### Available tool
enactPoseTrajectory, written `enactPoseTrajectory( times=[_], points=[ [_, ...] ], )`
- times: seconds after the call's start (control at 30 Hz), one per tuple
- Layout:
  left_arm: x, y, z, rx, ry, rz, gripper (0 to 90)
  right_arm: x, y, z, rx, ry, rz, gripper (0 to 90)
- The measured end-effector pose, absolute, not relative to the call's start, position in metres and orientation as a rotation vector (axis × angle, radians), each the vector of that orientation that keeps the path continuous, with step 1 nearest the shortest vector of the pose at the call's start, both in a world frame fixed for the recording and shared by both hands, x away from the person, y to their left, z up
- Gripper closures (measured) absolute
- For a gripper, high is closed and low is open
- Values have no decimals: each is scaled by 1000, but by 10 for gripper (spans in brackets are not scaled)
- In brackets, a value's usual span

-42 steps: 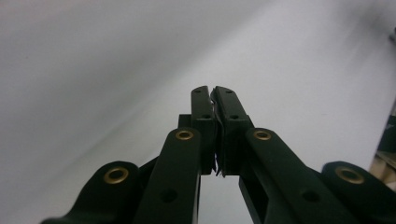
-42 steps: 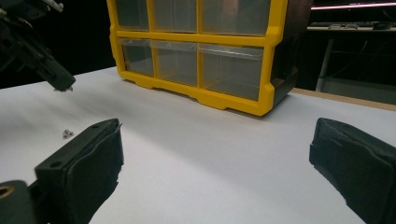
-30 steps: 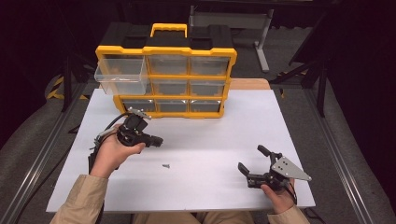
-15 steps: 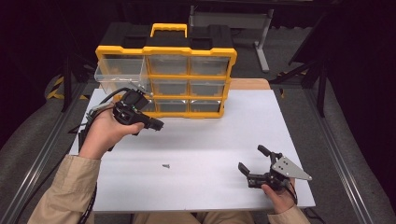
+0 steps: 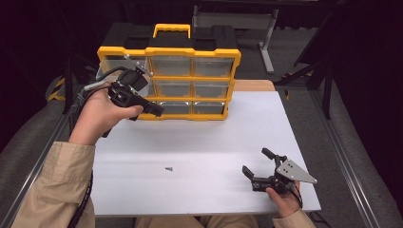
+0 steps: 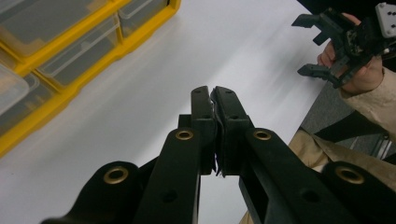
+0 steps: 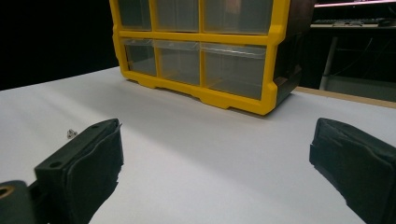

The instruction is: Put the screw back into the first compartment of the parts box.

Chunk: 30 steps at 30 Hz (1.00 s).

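A yellow drawer organizer with clear drawers stands at the back of the white table. A person's left hand holds my left gripper raised in front of the organizer's left side. Its jaws are pressed together, and in the left gripper view I see nothing between them. The top-left drawer sticks out of its frame. My right gripper rests low at the front right of the table, open and empty. A small screw lies on the table between the hands; the right gripper view also shows the screw.
The organizer fills the back edge of the table. The left gripper view shows the right gripper far off, held in a hand. A metal rail runs along the table's right side. A cable trails from the left gripper.
The left hand has lifted its shut gripper from near the table up to the organizer's upper left drawers. The right gripper and the screw have stayed put.
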State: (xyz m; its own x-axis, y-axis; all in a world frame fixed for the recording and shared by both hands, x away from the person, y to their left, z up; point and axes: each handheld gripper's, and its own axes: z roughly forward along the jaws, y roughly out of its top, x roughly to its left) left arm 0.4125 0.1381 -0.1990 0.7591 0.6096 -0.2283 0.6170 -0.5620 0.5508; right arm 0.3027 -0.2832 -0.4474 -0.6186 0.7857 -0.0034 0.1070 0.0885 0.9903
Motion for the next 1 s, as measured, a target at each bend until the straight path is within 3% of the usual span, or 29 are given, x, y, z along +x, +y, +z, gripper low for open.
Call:
enactPoseTrajectory(
  times=[1.0],
  points=[
    [445, 156, -140, 2304, 1050, 159, 876, 303, -284, -446, 868, 1811, 1583, 31]
  ],
)
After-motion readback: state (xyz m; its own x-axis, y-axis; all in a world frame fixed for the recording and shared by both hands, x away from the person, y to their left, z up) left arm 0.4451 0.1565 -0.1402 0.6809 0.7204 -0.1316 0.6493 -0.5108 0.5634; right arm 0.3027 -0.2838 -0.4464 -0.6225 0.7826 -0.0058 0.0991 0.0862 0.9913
